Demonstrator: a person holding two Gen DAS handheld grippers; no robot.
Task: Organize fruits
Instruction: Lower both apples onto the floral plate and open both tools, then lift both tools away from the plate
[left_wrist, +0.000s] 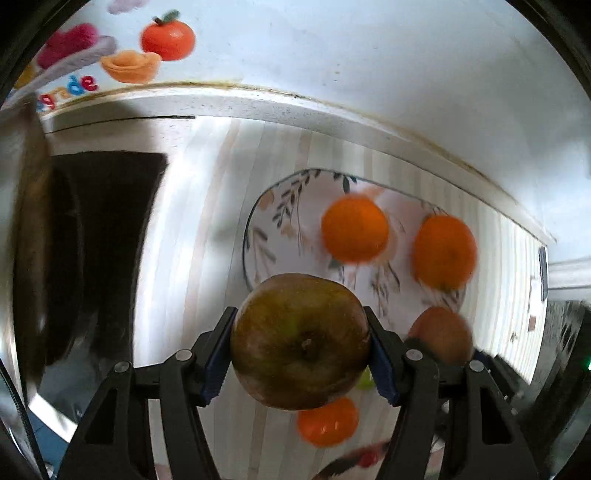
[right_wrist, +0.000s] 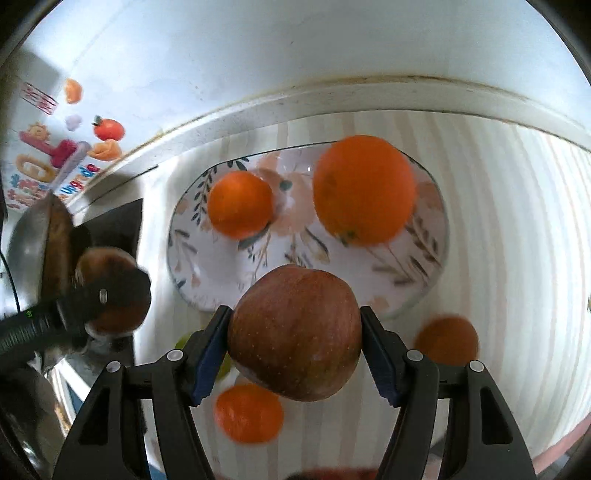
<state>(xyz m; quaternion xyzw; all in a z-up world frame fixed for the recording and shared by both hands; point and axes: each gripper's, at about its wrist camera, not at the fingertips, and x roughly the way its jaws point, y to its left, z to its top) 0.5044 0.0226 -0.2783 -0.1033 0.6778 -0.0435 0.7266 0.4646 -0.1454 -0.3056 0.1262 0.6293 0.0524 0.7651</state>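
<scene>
At the far left a steel pot (left_wrist: 26, 236) stands by a dark recess. The left gripper (left_wrist: 300, 350) has its jaws clamped on a brownish-green apple (left_wrist: 300, 341), gripped at 3 and 9 o'clock across its middle and held off the bench (left_wrist: 207, 206). The plate (left_wrist: 280, 206) lies at 1 o'clock from this apple, with two oranges (left_wrist: 354, 229) on it.

The right gripper (right_wrist: 295, 347) has its jaws clamped on a red apple (right_wrist: 295, 332) in the same way, also lifted. From there the plate (right_wrist: 207, 273) sits straight ahead at 12 o'clock, just beyond the apple, its bare near part directly past the jaws. The small orange (right_wrist: 240, 204) is at 11 o'clock, the big orange (right_wrist: 364, 190) at 1 o'clock.

Two mandarins (right_wrist: 249, 412) lie loose on the striped bench, at 7 and 4 o'clock of the red apple.

The right gripper looks nearer and squarer to the plate, so I'd guess it sets down first; the left must swing rightward. Both apples are roundish, so axis hardly matters.
</scene>
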